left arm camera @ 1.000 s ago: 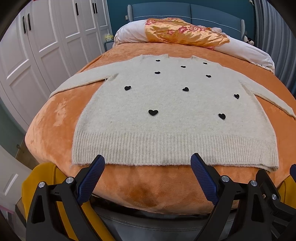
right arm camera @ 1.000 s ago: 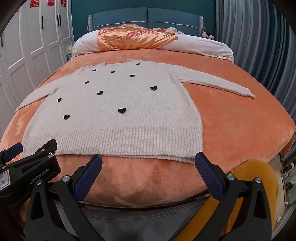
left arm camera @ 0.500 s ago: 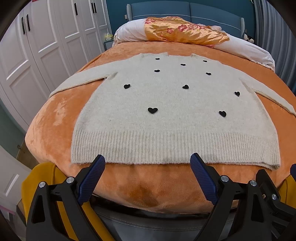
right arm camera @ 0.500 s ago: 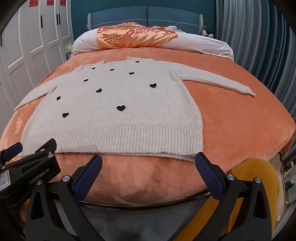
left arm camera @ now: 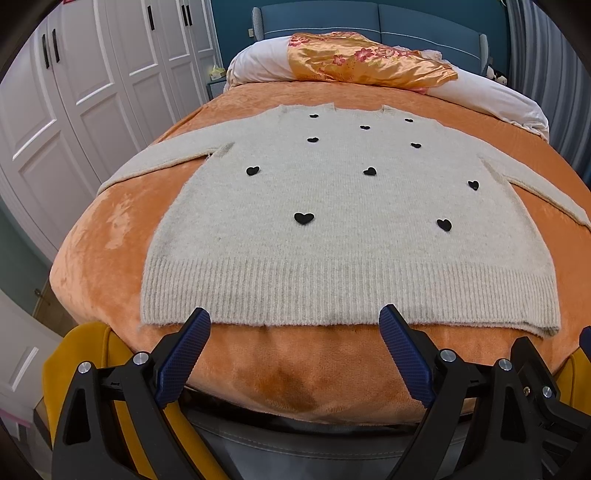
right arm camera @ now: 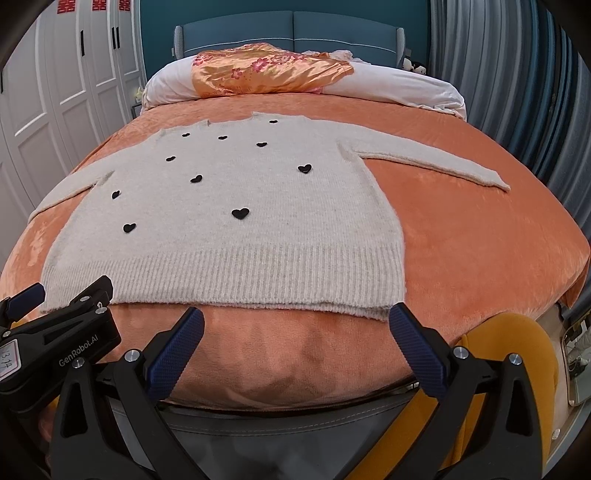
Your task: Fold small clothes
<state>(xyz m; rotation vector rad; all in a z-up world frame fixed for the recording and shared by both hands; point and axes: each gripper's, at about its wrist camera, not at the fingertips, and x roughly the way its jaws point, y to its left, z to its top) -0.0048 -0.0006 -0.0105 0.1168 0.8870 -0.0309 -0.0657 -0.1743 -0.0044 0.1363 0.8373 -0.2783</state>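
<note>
Orange bedding (left arm camera: 110,236) carried a cream sweater (left arm camera: 343,221) spread flat, sleeves out. Its ribbed hem lay just ahead of the left gripper (left arm camera: 295,321) and right gripper (right arm camera: 295,321); both were spread wide, holding nothing.

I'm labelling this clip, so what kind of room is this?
Most likely a bedroom: an orange-covered bed with a padded blue headboard, a pillow, and white wardrobe doors.

Orange-blanketed bed (left arm camera: 110,236), cream sweater (left arm camera: 343,236) flat, pillows (left arm camera: 258,66) beyond
</note>
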